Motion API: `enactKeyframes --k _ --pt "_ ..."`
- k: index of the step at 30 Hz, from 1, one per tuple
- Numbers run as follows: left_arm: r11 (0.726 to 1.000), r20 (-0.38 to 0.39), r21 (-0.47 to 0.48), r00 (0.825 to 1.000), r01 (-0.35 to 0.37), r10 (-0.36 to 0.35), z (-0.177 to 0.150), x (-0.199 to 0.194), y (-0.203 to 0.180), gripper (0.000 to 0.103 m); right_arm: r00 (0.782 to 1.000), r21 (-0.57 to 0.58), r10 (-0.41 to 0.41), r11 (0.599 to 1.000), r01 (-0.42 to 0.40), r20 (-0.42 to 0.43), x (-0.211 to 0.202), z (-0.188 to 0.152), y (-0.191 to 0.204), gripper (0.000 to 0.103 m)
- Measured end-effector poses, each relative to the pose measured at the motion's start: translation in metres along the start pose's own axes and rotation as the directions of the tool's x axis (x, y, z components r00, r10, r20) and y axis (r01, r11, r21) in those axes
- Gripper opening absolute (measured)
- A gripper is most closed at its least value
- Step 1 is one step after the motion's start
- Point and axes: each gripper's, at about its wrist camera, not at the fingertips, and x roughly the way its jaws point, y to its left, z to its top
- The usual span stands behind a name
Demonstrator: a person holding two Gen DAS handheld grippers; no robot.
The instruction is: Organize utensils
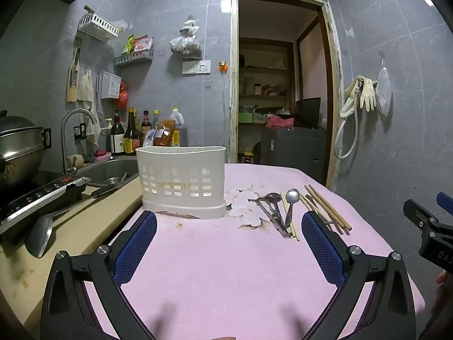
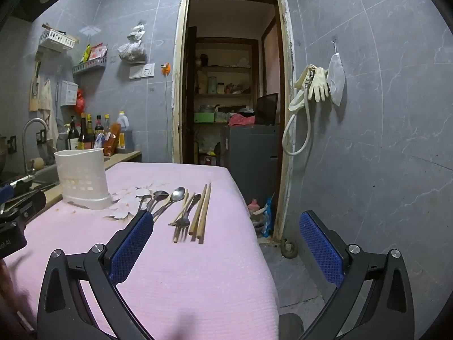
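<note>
Your left gripper [image 1: 228, 228] and right gripper [image 2: 226, 232] both hover with fingers spread wide, holding nothing. One white slotted plastic utensil caddy [image 1: 181, 181] stands on the pink cloth-covered table [image 1: 226, 269]. Beside it lie three steel spoons [image 2: 167, 198], one fork [image 2: 184, 221], and several wooden chopsticks [image 2: 202, 212]; exact count unclear.

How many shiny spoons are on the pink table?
3 metal spoons, maybe more hidden in the pile. One points farthest back, one lies left of it, and a small one lies nearest the white plastic slotted utensil holder.
</note>
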Motion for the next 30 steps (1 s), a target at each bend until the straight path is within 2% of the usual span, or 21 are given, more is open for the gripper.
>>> enactKeyframes --k 30 --pt "1.0 -0.006 -0.008 1.0 0.006 -0.007 -0.0039 0.0001 0.0047 0.1 1.0 -0.009 0.007 1.0 -0.007 -0.004 0.003 0.0015 0.0067 0.103"
